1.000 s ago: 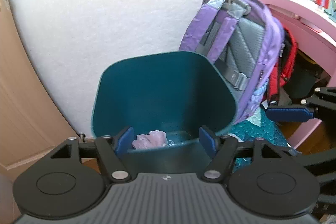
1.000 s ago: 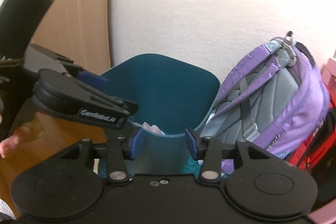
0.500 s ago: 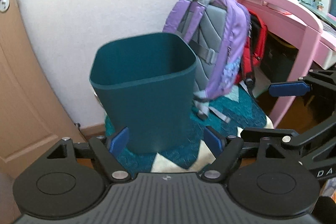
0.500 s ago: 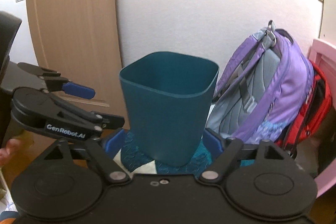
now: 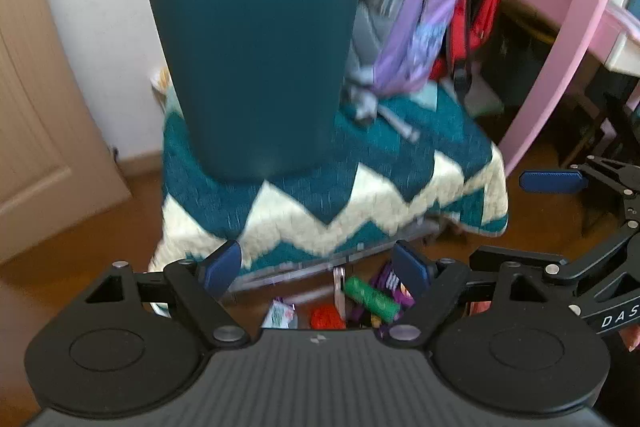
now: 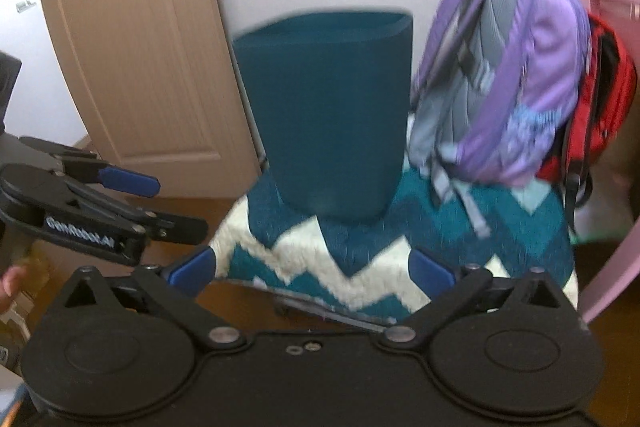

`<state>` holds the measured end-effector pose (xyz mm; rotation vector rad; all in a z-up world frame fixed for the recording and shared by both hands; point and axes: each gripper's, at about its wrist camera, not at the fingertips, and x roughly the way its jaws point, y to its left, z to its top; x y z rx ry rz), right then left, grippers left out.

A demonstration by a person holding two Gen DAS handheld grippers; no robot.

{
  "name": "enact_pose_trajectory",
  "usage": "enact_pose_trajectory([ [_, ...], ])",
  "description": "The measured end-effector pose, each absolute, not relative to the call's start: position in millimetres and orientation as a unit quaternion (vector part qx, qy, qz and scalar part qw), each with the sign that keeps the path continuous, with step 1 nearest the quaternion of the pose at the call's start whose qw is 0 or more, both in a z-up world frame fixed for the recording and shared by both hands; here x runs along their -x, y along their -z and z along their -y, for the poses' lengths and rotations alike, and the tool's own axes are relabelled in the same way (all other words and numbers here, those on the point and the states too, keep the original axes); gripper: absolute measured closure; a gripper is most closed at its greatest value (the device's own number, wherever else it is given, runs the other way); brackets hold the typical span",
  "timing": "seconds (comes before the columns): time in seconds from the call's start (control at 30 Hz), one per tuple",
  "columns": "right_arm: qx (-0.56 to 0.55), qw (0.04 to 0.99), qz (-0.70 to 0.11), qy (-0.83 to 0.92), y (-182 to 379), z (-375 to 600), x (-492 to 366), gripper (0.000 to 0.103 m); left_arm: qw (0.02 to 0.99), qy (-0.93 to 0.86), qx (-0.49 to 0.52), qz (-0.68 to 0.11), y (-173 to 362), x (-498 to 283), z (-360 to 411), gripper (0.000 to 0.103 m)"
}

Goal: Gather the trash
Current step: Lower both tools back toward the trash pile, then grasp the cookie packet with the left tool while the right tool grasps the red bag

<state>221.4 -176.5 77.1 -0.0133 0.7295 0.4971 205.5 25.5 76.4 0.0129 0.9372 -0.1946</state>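
My left gripper (image 5: 318,265) has just been opening its jaws wider, with nothing between the pads. My right gripper (image 6: 312,271) has likewise been opening and stands spread wide, empty. The teal trash bin (image 5: 256,67) fills the upper centre of both views, upright on a zigzag blanket (image 5: 360,195). Small litter (image 5: 368,297) lies on the floor at lower centre of the left view, just beyond my left fingertips. A purple backpack (image 6: 516,75) leans right of the bin.
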Motion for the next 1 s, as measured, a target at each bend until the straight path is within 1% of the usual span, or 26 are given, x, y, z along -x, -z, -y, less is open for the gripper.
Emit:
enact_pose_trajectory([
  [0.27,-0.018,0.875,-0.43,-0.224,18.2,172.9,-237.9,0.0,0.855,0.115,-0.011,-0.505,13.5,-222.7,-37.2,0.02],
  [0.3,-0.016,0.87,-0.439,-0.222,30.0,170.8,-240.7,0.0,0.85,0.123,-0.009,-0.512,26.1,-226.3,-40.4,0.016],
  [0.33,-0.015,0.866,-0.448,-0.222,41.5,169.2,-244.0,0.0,0.845,0.127,-0.009,-0.519,37.1,-229.8,-42.2,0.009],
  [0.4,-0.013,0.858,-0.465,-0.218,65.9,165.8,-251.0,0.0,0.834,0.136,-0.01,-0.534,58.9,-237.5,-46.8,0.003],
  [0.57,-0.013,0.841,-0.496,-0.214,119.9,157.0,-268.9,0.0,0.811,0.136,-0.015,-0.568,118.5,-258.9,-59.1,0.003],
  [0.8,-0.002,0.817,-0.532,-0.223,194.3,139.5,-297.9,0.0,0.787,0.149,-0.047,-0.597,205.9,-283.8,-65.3,0.003],
  [0.93,0.023,0.801,-0.551,-0.233,240.0,127.5,-312.5,0.0,0.78,0.151,-0.052,-0.605,252.3,-293.7,-65.5,0.003],
  [1.0,0.021,0.791,-0.564,-0.234,262.5,125.1,-319.8,0.002,0.779,0.15,-0.063,-0.605,275.8,-296.2,-63.3,0.003],
])
